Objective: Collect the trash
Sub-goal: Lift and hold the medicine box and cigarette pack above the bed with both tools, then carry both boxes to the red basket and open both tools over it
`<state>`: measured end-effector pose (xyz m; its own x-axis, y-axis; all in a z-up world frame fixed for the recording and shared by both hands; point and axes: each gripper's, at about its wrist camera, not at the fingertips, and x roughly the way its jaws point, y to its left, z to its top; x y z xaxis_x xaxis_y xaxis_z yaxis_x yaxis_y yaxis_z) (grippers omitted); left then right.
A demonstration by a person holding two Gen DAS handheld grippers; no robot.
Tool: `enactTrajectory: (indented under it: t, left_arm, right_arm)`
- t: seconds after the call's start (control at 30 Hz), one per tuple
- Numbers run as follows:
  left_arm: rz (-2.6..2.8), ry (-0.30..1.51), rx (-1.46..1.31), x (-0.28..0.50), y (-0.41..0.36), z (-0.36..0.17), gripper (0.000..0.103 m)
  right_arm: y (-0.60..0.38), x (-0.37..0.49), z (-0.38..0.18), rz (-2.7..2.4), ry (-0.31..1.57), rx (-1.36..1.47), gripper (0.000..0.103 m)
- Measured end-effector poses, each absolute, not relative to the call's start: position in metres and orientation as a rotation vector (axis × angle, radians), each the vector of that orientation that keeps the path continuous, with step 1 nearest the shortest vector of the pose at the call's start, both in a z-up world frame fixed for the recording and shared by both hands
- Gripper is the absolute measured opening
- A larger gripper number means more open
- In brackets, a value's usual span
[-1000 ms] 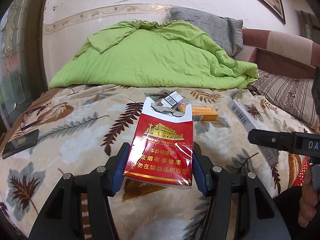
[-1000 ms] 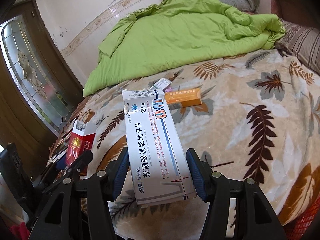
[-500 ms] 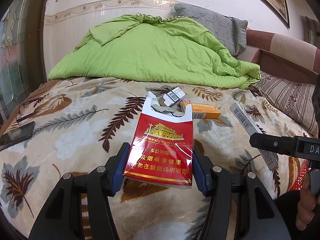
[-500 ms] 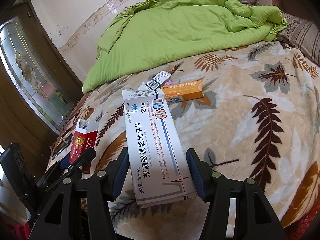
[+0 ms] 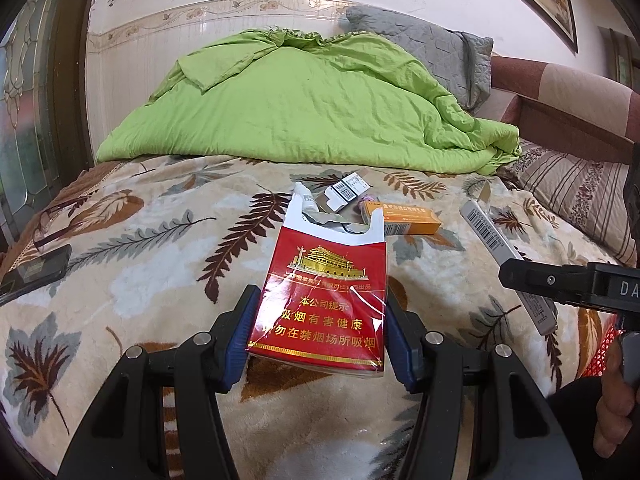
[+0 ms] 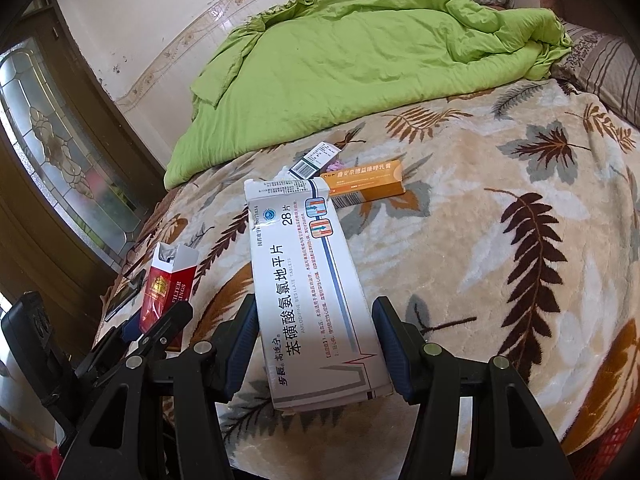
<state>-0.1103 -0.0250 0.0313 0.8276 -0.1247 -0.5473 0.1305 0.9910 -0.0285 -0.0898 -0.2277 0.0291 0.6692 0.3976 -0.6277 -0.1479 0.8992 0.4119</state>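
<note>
Left gripper is clamped on a red cigarette pack, blue pads pressing both long sides. Pack is held up off the bed, torn white top end pointing away toward the green quilt, gold building print and yellow lettering facing up. In the right wrist view the same pack shows at lower left, gripped by the left tool.

Right gripper is clamped on a long white medicine box, pads on both long edges near the box's near end. Box sticks out forward over the leaf-print blanket, its far flap torn open. From the left wrist view that box shows edge-on at right, barcode visible, with the black finger of the right tool across it.

Still lying on the blanket, mid-bed: an orange box and just behind it a small barcode carton, flaps open; a bit of pink wrapper sits between them, too small to make out. Right view shows the orange box and the carton close together beyond the tip of the white box.

Dark phone rests at the left edge of the bed. Grey pillow lies behind the quilt, striped pillow at far right. Red mesh basket is partly visible at the right edge near the person's hand.
</note>
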Motion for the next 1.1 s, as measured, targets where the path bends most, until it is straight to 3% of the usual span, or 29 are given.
enactTrajectory:
  t: [0.63, 1.1]
  left_arm:
    - [-0.327, 0.564, 0.055, -0.148, -0.072, 0.078, 0.057]
    - [-0.802, 0.586, 0.147, -0.176, -0.233, 0.118, 0.057]
  right_arm:
    - [-0.259, -0.119, 0.05, 0.319, 0.77, 0.45, 0.062]
    - [-0.434, -0.247, 0.098, -0.021, 0.598, 0.633, 0.062]
